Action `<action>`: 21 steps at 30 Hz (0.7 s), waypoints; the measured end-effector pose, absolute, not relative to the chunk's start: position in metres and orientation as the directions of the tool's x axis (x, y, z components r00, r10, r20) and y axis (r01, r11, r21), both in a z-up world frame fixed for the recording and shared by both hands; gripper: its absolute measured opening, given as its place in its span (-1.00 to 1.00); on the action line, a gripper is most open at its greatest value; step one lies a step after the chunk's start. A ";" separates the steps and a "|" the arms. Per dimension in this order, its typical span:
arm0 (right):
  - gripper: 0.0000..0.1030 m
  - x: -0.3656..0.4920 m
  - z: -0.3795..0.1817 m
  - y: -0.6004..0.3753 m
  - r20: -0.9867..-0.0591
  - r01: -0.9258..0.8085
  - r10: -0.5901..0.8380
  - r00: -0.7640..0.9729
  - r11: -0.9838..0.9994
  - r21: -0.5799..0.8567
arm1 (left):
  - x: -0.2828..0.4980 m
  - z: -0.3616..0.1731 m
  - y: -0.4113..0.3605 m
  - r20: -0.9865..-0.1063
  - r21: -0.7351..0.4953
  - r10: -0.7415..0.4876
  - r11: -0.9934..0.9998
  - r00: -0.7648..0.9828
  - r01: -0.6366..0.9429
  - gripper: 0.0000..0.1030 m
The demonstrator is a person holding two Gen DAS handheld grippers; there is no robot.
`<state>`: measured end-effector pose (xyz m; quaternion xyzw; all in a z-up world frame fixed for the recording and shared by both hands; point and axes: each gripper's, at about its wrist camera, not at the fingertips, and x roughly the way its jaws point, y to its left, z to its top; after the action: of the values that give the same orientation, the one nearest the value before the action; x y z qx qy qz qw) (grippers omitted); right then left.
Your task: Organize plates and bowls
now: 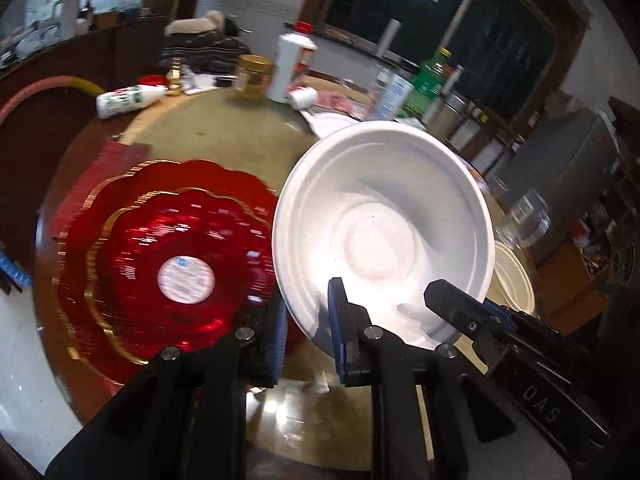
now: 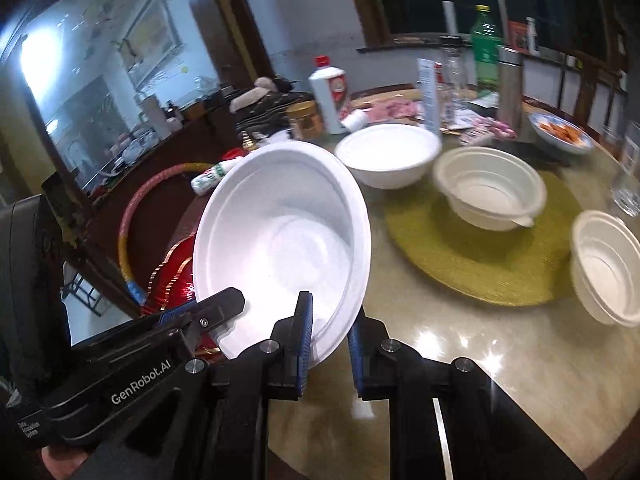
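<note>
At the left of the worktop [image 1: 224, 120], two red plates [image 1: 168, 256] with gold scalloped edges are stacked, the smaller one on top with a white label in its middle. Just beside them, a white bowl [image 1: 380, 220] is held tilted above the worktop, its opening turned toward the cameras. Its near rim is gripped by both grippers: the left gripper [image 1: 308, 332] is closed on the rim at one side, and the right gripper [image 2: 330, 328] is closed on it at the other, one pad inside the bowl and one outside. Further right, three more white bowls are seen: one [image 2: 388, 156] beyond the tilted bowl, one [image 2: 490, 190] on a round yellow-green mat [image 2: 440, 256], and one [image 2: 606, 266] at the edge of this mat.
</note>
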<state>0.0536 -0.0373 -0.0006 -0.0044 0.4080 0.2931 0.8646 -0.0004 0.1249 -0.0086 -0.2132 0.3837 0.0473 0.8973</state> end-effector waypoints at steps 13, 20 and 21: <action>-0.67 0.057 0.000 0.030 -0.693 -0.618 0.577 0.433 0.749 0.238 | -0.018 -0.008 0.178 -0.694 -0.360 0.016 0.858 0.720 -0.366 -0.68; -0.67 0.066 -0.006 0.029 -0.684 -0.618 0.604 0.408 0.735 0.280 | -0.018 -0.010 0.179 -0.694 -0.347 0.033 0.860 0.719 -0.374 -0.68; -0.67 0.066 -0.007 0.029 -0.683 -0.618 0.607 0.406 0.733 0.284 | -0.018 -0.010 0.179 -0.694 -0.343 0.037 0.861 0.719 -0.375 -0.68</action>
<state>0.0664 0.0289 -0.0069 -0.0069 0.4042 0.3654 0.8385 -0.0179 0.1793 -0.0098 -0.2372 0.3565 0.1148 0.8963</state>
